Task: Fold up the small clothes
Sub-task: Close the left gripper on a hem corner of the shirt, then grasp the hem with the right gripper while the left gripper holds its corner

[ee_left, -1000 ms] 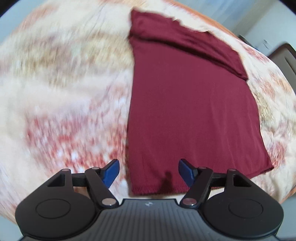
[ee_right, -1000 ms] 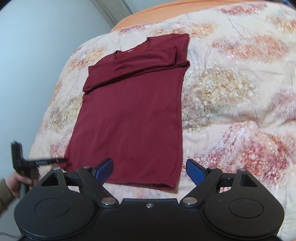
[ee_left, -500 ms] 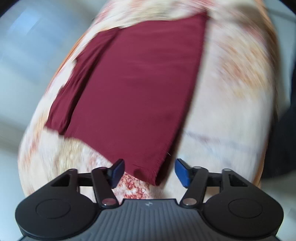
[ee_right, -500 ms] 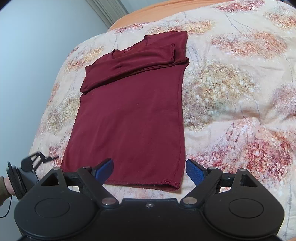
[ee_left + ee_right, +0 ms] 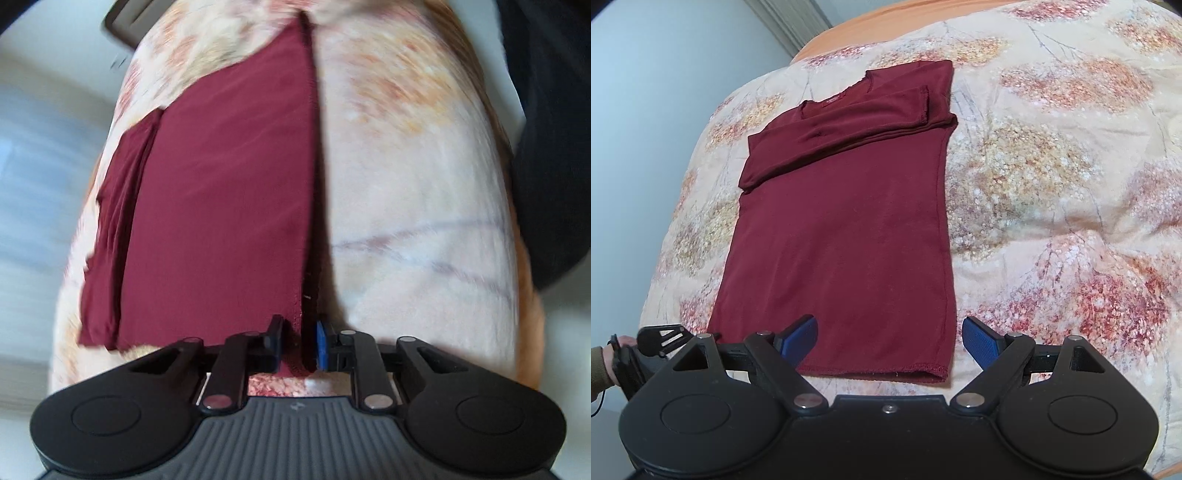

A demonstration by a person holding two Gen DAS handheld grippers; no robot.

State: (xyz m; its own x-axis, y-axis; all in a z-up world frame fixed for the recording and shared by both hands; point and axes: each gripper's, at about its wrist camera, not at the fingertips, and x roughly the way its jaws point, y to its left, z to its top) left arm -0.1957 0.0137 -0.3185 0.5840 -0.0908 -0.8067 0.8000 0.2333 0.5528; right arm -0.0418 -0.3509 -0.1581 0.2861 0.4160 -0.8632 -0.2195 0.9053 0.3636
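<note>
A dark red long-sleeved shirt (image 5: 842, 236) lies flat on the flowered bedspread (image 5: 1052, 177), sleeves folded across the chest, hem nearest me. My left gripper (image 5: 298, 349) is shut on the hem's left corner; the shirt (image 5: 221, 206) stretches away from it. The left gripper also shows at the left edge of the right wrist view (image 5: 661, 341). My right gripper (image 5: 890, 339) is open, its blue pads just above the hem, astride the right half, with the right pad beyond the shirt's right edge.
The bedspread falls away at the left toward a pale blue wall (image 5: 665, 74). A dark shape (image 5: 554, 147) stands at the right of the left wrist view. An orange sheet (image 5: 886, 26) shows at the far end of the bed.
My left gripper swung round to the hem's left corner and shut on it. My right gripper moved a little closer to the hem and stayed open.
</note>
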